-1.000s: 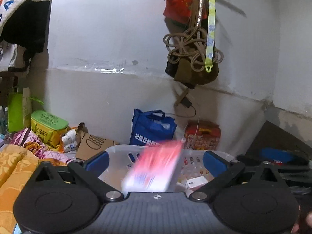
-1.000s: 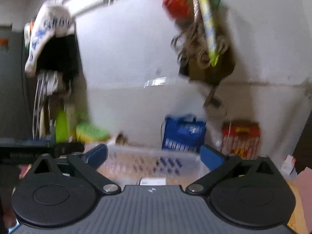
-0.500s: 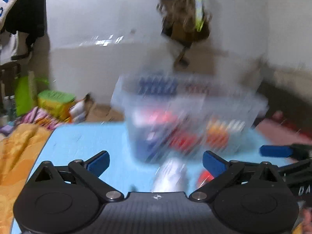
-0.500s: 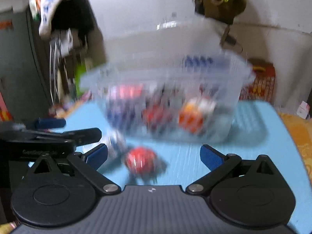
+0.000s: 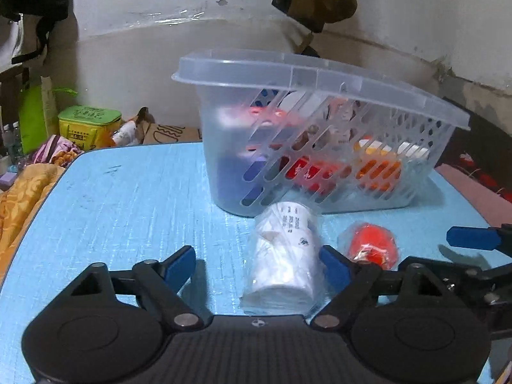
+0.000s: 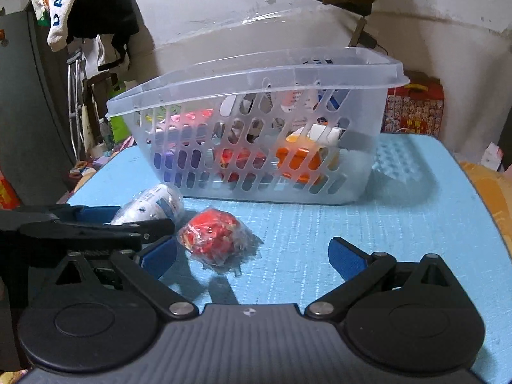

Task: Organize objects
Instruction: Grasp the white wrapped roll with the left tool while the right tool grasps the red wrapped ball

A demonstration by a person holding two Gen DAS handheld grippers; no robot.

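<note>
Step in hand: pick-up. Left gripper (image 5: 257,264) spread, white wrapped roll (image 5: 283,260) lying between its fingers; right gripper (image 6: 252,256) spread, red packet (image 6: 213,235) just ahead-left. Basket (image 5: 320,73) beyond. Next, likely: close squarely, lift.

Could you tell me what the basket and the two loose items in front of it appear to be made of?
Basket: translucent, glossy plastic; contents show through its slotted walls. White roll: probably paper or tissue, in clear film. Red item: unclear inside; crinkled, shiny clear wrap.
</note>
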